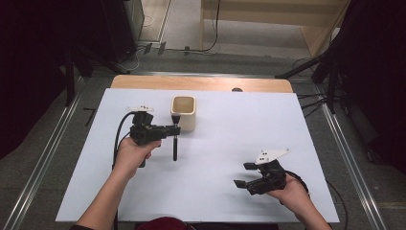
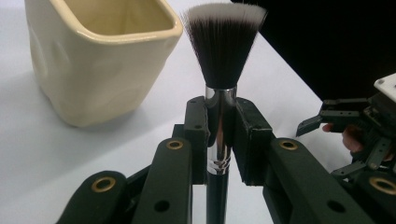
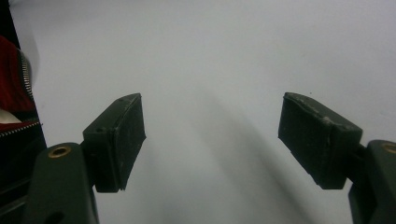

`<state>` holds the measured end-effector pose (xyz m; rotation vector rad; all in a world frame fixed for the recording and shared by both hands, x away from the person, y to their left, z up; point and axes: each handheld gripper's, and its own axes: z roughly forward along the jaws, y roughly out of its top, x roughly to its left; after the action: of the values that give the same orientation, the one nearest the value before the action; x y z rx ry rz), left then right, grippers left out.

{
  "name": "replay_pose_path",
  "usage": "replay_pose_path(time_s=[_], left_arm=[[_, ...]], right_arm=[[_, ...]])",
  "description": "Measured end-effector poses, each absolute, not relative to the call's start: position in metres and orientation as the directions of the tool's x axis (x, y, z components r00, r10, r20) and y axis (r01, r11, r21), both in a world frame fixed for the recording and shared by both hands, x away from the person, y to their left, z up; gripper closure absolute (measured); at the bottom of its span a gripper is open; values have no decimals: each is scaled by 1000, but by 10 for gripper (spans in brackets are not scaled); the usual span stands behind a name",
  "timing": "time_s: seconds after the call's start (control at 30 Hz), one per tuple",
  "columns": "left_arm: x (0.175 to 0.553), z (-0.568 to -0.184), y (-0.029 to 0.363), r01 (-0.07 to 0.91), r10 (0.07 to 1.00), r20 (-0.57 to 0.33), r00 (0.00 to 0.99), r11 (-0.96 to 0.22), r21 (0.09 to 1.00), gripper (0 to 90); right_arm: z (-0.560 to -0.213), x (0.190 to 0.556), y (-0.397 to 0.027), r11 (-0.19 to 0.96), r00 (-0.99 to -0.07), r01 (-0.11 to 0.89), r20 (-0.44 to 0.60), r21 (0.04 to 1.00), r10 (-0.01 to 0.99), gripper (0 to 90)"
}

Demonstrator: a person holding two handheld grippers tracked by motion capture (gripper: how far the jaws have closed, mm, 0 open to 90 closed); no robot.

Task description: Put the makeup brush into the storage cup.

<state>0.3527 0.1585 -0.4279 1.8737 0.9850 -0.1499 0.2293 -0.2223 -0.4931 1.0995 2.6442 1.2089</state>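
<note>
The left gripper (image 2: 219, 135) clamps the makeup brush (image 2: 220, 60) at its ferrule, long axis running near to far, bristles just right of the cream cup (image 2: 98, 70), while the right gripper (image 3: 210, 140) waits wide open, well apart.

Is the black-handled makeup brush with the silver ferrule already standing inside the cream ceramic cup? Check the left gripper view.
No: the brush is clamped at its ferrule in the left gripper, beside the cup, not in it.

Wide-open hand-held gripper (image 3: 212, 140) over white table (image 3: 210, 56)
</note>
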Motion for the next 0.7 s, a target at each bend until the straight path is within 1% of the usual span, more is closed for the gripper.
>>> replay_pose_path(time_s=[0.13, 0.37, 0.7], left_arm=[[356, -424, 155, 673, 565, -470, 678, -221, 706, 773], [355, -417, 153, 661, 571, -453, 685, -225, 716, 773], [368, -406, 145, 658, 570, -452, 686, -221, 720, 773]], right_arm=[[-493, 229, -223, 443, -745, 593, 248, 672, 620, 240], [-491, 229, -224, 436, -739, 593, 242, 677, 629, 240], [-490, 228, -225, 425, -740, 587, 244, 689, 627, 240]])
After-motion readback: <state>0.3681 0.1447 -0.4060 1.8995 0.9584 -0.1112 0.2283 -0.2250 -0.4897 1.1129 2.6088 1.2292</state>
